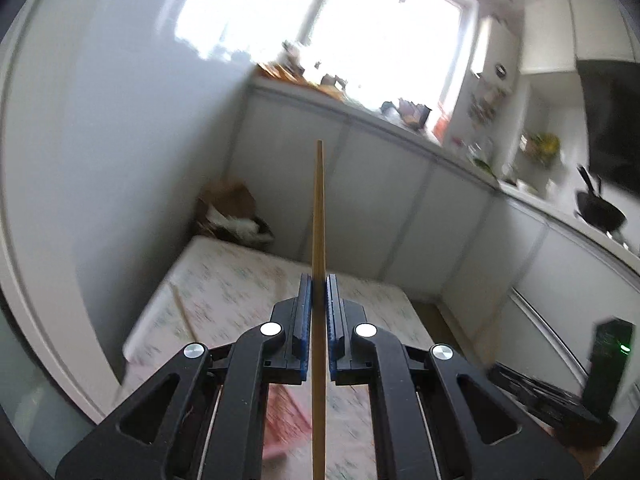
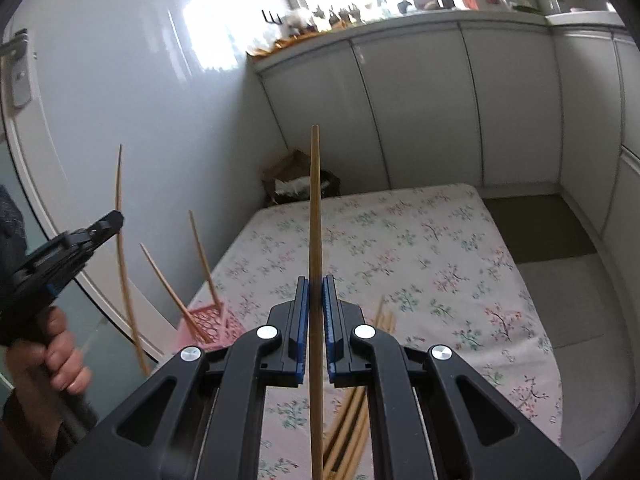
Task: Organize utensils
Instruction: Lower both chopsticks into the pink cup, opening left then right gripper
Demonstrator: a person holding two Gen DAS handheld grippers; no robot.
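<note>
Wooden chopstick (image 1: 319,216) clamped in left gripper (image 1: 319,280), another chopstick (image 2: 315,216) in right gripper (image 2: 315,280)

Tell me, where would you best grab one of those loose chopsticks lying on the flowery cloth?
Probably near the middle of a chopstick in the loose bundle, coming down from above with the jaws across its thin shaft. They lie flat on the floral tablecloth, so a side approach would scrape the cloth. Both the right gripper and left gripper are already full, each shut on a chopstick.
</note>
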